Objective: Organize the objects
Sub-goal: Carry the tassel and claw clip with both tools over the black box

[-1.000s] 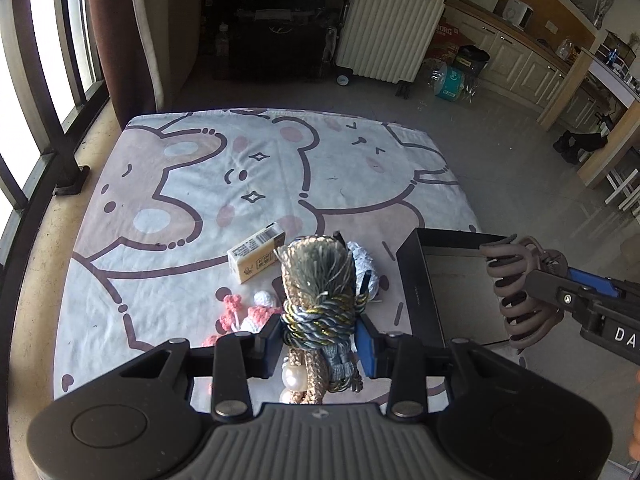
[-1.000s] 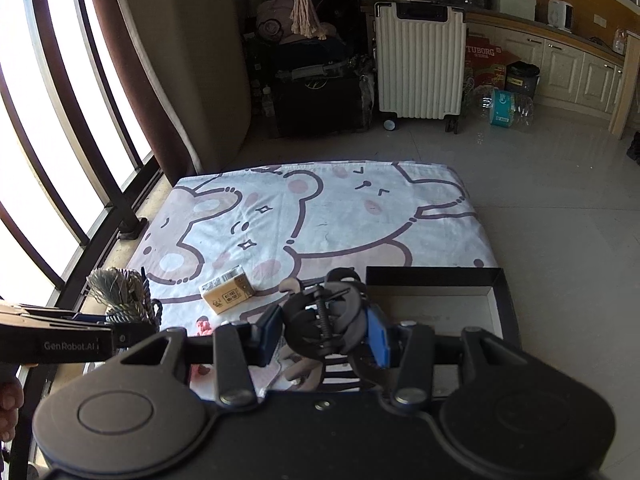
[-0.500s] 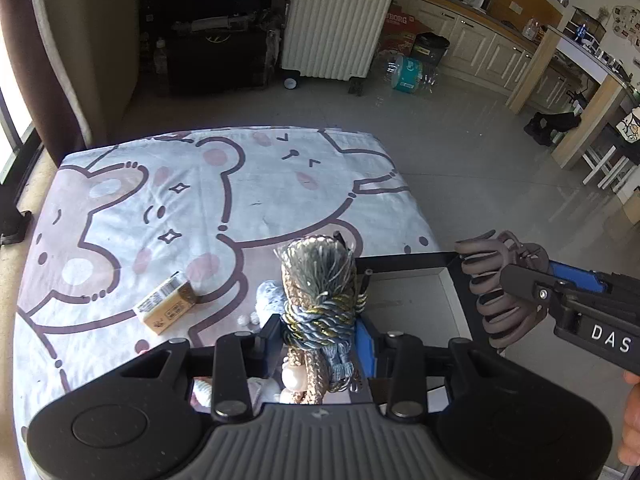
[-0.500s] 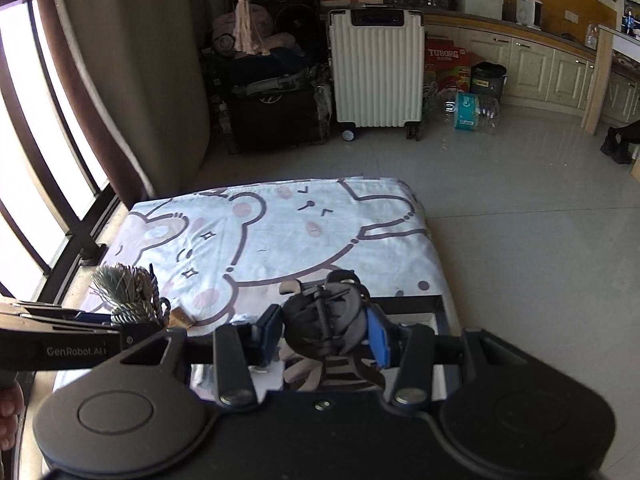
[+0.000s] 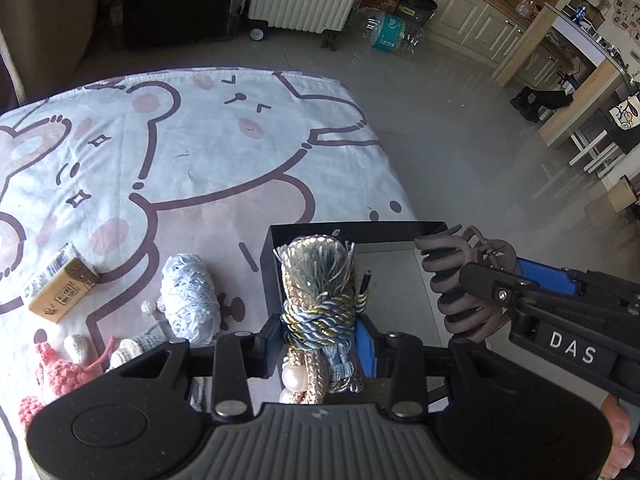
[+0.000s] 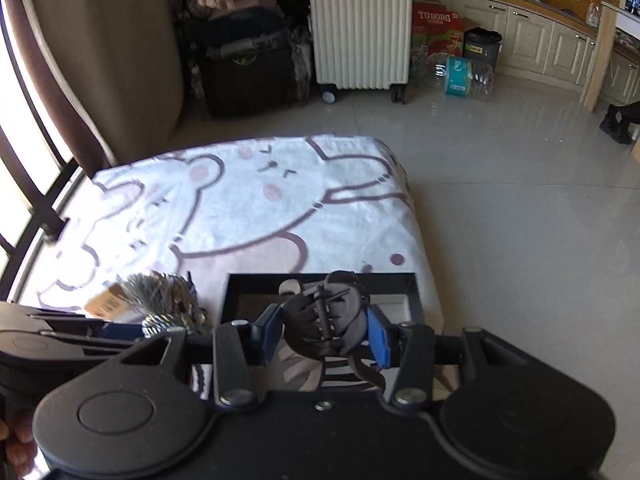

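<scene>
My left gripper (image 5: 318, 334) is shut on a gold-and-blue rope tassel (image 5: 318, 280) with pearl beads, held just over the near left corner of a black open box (image 5: 340, 230). My right gripper (image 6: 324, 334) is shut on a grey-brown claw hair clip (image 6: 324, 316); in the left wrist view the hair clip (image 5: 456, 280) hangs over the box's right side. The box (image 6: 320, 280) lies on the bear-print blanket's right edge; a striped item shows below the clip. The tassel (image 6: 160, 300) appears at the left of the right wrist view.
On the bear-print blanket (image 5: 180, 152) lie a small tan carton (image 5: 60, 290), a pale blue crocheted piece (image 5: 190, 296) and pink and white crocheted bits (image 5: 60, 368). Grey tiled floor (image 6: 520, 220) runs to the right. A white suitcase (image 6: 360, 28) and dark bags stand beyond.
Both grippers moved right and lower with their loads, from over the blanket toward the black box. The tassel now hangs at the box's left corner and the clip over its right side.
</scene>
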`<state>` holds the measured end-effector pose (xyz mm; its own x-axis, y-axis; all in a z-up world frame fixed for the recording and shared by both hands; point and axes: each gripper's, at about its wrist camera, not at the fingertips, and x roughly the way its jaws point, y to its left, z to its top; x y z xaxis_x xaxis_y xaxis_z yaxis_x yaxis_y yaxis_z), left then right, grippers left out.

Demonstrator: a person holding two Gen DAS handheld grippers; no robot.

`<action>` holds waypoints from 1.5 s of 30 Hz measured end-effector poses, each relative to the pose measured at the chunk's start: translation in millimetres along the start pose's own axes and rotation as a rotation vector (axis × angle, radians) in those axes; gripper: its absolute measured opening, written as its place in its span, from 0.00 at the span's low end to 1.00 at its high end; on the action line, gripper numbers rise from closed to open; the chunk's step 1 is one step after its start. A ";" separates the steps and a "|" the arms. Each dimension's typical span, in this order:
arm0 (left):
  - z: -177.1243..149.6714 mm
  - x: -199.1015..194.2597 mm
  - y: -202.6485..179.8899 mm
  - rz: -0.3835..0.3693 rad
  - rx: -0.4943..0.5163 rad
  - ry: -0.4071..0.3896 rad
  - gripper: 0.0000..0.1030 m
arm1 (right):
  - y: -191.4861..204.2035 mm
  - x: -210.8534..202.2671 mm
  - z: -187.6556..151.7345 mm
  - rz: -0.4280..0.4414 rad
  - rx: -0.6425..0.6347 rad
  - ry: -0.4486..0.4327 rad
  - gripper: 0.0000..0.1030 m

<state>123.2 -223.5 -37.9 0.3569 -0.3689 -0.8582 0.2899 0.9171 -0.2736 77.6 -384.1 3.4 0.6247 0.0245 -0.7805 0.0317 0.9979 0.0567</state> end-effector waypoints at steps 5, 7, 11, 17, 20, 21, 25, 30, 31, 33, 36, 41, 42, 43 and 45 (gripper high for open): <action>-1.5 25.9 -9.1 -0.032 0.001 0.031 0.39 | -17.8 24.0 -13.7 -0.009 0.049 0.034 0.45; -2.5 34.0 -10.8 -0.034 0.002 0.047 0.39 | -22.4 34.2 -22.3 0.000 0.063 0.056 0.45; -2.6 41.0 -9.1 -0.024 0.006 0.053 0.39 | -25.9 50.6 -37.2 -0.018 0.030 0.101 0.45; -1.1 42.0 -7.1 -0.072 -0.051 0.061 0.39 | -31.0 63.6 -49.5 -0.022 0.045 0.130 0.45; -2.6 41.7 -13.7 -0.085 -0.051 0.057 0.39 | -29.5 67.8 -55.8 -0.032 0.029 0.141 0.45; -3.3 41.9 -15.0 -0.087 -0.053 0.058 0.39 | -29.4 68.9 -59.0 -0.041 0.023 0.146 0.45; -6.0 45.5 -17.1 -0.095 -0.070 0.072 0.39 | -30.8 74.1 -68.1 -0.078 0.019 0.171 0.45; -10.3 51.0 -19.0 -0.092 -0.084 0.084 0.39 | -35.4 73.4 -71.9 -0.072 0.061 0.187 0.45; -11.0 52.2 -19.1 -0.093 -0.088 0.086 0.39 | -36.4 73.4 -71.7 -0.065 0.072 0.191 0.45; -11.6 54.3 -19.2 -0.096 -0.100 0.089 0.39 | -37.5 72.0 -72.3 -0.057 0.087 0.194 0.46; -12.3 55.5 -21.3 -0.097 -0.105 0.083 0.39 | -37.1 68.2 -71.5 -0.062 0.089 0.191 0.46; -15.4 59.9 -28.4 -0.095 -0.096 0.086 0.39 | -46.7 54.8 -66.7 -0.048 0.151 0.167 0.45; -16.3 60.8 -30.0 -0.093 -0.093 0.087 0.39 | -49.1 52.6 -65.8 -0.047 0.165 0.165 0.44; -17.2 62.0 -31.7 -0.091 -0.089 0.089 0.39 | -51.5 50.5 -65.6 -0.044 0.179 0.163 0.43; -18.6 64.0 -33.7 -0.087 -0.081 0.093 0.39 | -54.9 48.6 -65.2 -0.034 0.203 0.158 0.41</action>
<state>119.8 -275.2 -91.6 0.2488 -0.4358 -0.8650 0.2419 0.8927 -0.3802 55.4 -433.9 -78.2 0.4917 0.0162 -0.8706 0.2161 0.9663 0.1401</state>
